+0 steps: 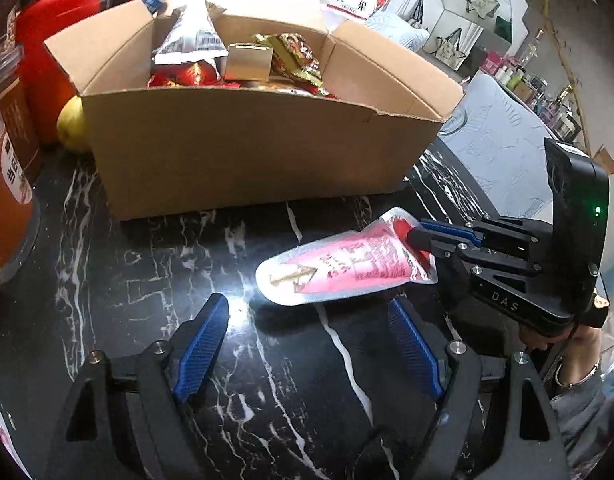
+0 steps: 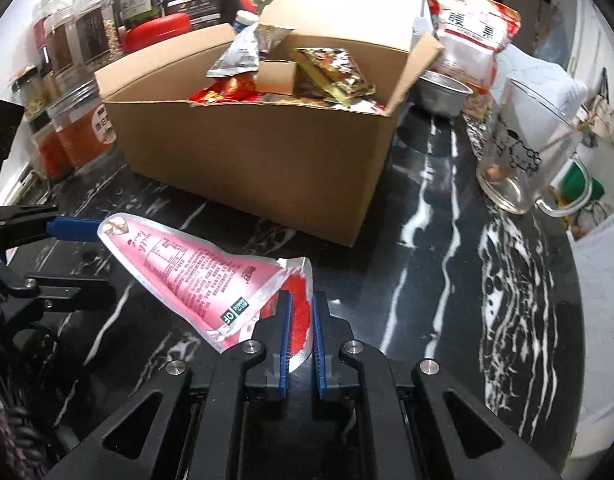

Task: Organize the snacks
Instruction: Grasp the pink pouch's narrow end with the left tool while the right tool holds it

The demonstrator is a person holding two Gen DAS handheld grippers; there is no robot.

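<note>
A pink and silver snack pouch [image 1: 339,268] lies on the black marble counter in front of an open cardboard box [image 1: 247,160] with several snack packets in it. My right gripper [image 2: 299,308] is shut on one end of the pouch [image 2: 195,268]; it also shows in the left wrist view [image 1: 421,242]. My left gripper [image 1: 307,320] is open and empty, just short of the pouch's other end. In the right wrist view one left finger [image 2: 73,226] reaches the pouch's far tip. The box [image 2: 259,152] stands behind the pouch.
Jars [image 2: 83,132] and a red container [image 1: 47,72] stand left of the box. A yellow fruit [image 1: 73,124] lies at its left corner. A glass mug [image 2: 523,148], a metal bowl [image 2: 443,92] and a white snack bag [image 2: 471,36] are on the right.
</note>
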